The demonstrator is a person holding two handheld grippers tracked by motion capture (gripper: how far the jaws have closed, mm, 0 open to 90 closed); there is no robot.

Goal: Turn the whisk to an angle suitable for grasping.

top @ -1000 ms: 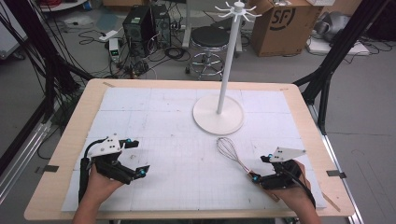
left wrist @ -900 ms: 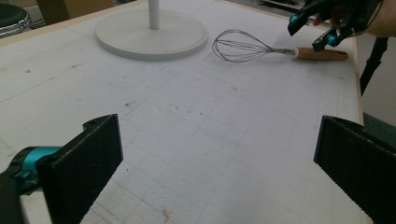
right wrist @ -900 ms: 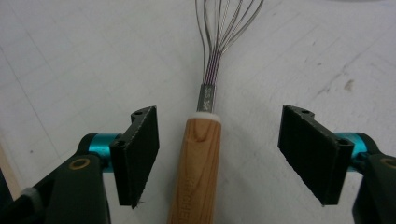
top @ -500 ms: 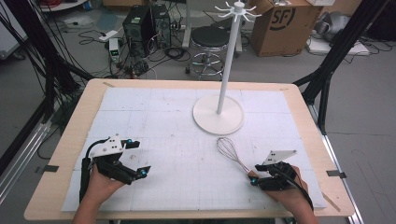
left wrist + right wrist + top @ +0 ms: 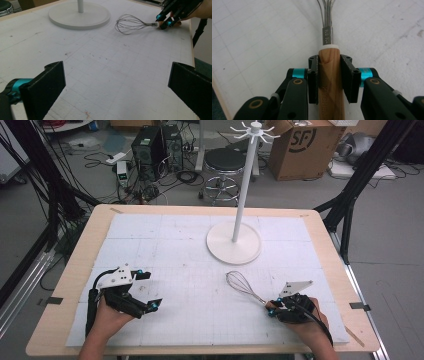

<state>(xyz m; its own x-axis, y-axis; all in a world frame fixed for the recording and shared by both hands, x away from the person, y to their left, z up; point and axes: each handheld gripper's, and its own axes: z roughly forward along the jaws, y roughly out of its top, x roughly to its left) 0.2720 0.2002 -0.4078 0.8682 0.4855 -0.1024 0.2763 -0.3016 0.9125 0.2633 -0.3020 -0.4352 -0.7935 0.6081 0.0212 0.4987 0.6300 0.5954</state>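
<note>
The right gripper point(image 5: 329, 77) has its jaws clamped on the wooden handle of the whisk point(image 5: 329, 82), and they have just been closing onto it. In the right gripper view the two black pads press flat against both sides of the handle, a little below the white ring where the wire part begins. This place is sensible: the wood is thick and round there, so the pads get a firm hold, while the thin wires would slip or bend.

In the high view the whisk point(image 5: 242, 289) lies flat on the white mat point(image 5: 200, 320), near the right front corner of the table point(image 5: 75, 270). Its wire head points toward the middle of the table and toward the white stand point(image 5: 234, 242), and its handle end is inside the right gripper point(image 5: 272, 310). The whisk seems to rest on the mat, not lifted yet, because the wires lie close to the surface in the left gripper view point(image 5: 131, 23).

The stand has a round base near the back centre of the mat, well apart from the whisk, and a tall pole with small hooks on top. I judge that the whisk is meant to hang there, so holding it low on the handle leaves the far end free.

The left gripper point(image 5: 145, 290) rests near the left front corner of the table, jaws spread wide with nothing between them. It waits there, out of the way of the right hand.
</note>
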